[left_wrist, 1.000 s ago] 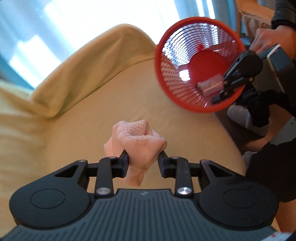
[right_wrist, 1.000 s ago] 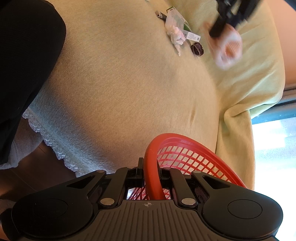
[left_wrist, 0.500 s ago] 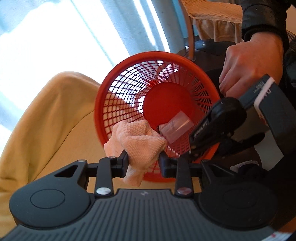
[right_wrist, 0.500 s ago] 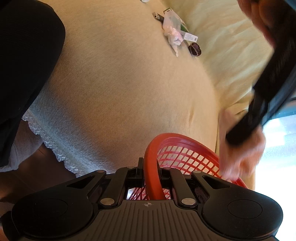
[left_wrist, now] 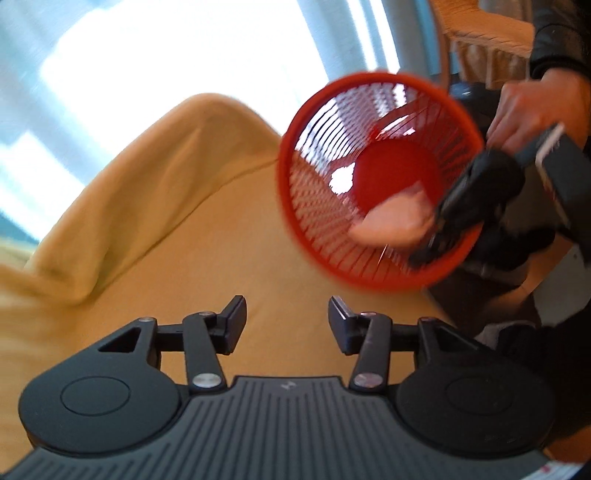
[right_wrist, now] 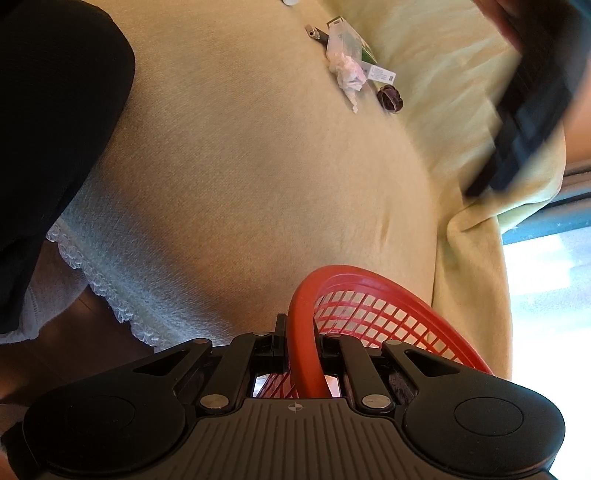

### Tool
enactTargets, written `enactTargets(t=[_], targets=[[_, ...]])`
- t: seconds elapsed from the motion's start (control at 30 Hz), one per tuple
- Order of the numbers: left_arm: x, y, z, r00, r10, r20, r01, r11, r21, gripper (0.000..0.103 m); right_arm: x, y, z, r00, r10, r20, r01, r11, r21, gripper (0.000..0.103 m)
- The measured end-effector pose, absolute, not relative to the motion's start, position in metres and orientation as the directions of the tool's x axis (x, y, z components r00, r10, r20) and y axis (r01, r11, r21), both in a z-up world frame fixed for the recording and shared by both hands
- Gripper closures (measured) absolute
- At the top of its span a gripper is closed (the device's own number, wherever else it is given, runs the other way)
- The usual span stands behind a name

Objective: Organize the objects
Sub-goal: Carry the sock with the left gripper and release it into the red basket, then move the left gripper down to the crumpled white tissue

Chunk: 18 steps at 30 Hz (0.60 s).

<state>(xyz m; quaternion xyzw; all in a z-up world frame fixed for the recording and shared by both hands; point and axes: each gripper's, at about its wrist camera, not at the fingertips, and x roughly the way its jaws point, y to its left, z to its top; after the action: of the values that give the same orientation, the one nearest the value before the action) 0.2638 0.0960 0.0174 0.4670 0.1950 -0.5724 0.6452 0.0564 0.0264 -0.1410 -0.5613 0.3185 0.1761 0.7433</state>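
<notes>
Pink knitted cloth [left_wrist: 393, 221] lies inside the red mesh basket [left_wrist: 321, 221], low against its wall beside the solid red bottom, blurred in the left wrist view. Our left hand-held gripper [left_wrist: 287, 321] has just been opening; its jaws stand spread over the yellow bed cover [left_wrist: 207, 240] with nothing between them. The basket is tipped with its mouth towards us and hangs off the bed's right edge, held at its rim by the right hand-held gripper [left_wrist: 439, 236], with the person's hand [left_wrist: 532, 110] behind it.

From the right wrist view, our right hand-held gripper [right_wrist: 301, 350] is pressed together on the basket's rim [right_wrist: 303, 332], one finger on each side of the red band. Towards the far edge of the bed lie a crumpled tissue [right_wrist: 347, 74], a labelled packet [right_wrist: 369, 62], a small dark purple object [right_wrist: 389, 96] and a slim metal-tipped item [right_wrist: 316, 33], all close together. The left tool passes as a dark blur at the upper right.

Our judgement: with the basket tilted so steeply, the cloth could slide out over the lower rim. The pinch on one rim point may also let the basket swing or slip.
</notes>
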Motion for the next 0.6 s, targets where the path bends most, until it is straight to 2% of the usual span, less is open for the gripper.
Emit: enactTargets(t=[0.23, 0.4, 0.6], targets=[[0.307, 0.216, 0.008, 0.453, -0.391, -0.801, 0.891, 0.187, 0.413, 0.055, 0.056, 0.026, -0.142, 0.737, -0.096, -0.669, -0.618, 0.306, -0.724, 0.099], [0.331, 0.281, -0.007, 0.503, -0.292, -0.814, 0.849, 0.343, 0.401, 0.053, 0.057, 0.026, -0.143, 0.735, -0.099, -0.671, -0.620, 0.302, -0.724, 0.099], [0.349, 0.277, -0.027, 0.515, -0.299, -0.803, 0.835, 0.388, 0.390, 0.053, 0.057, 0.027, -0.145, 0.730, -0.109, -0.675, -0.626, 0.292, -0.724, 0.099]])
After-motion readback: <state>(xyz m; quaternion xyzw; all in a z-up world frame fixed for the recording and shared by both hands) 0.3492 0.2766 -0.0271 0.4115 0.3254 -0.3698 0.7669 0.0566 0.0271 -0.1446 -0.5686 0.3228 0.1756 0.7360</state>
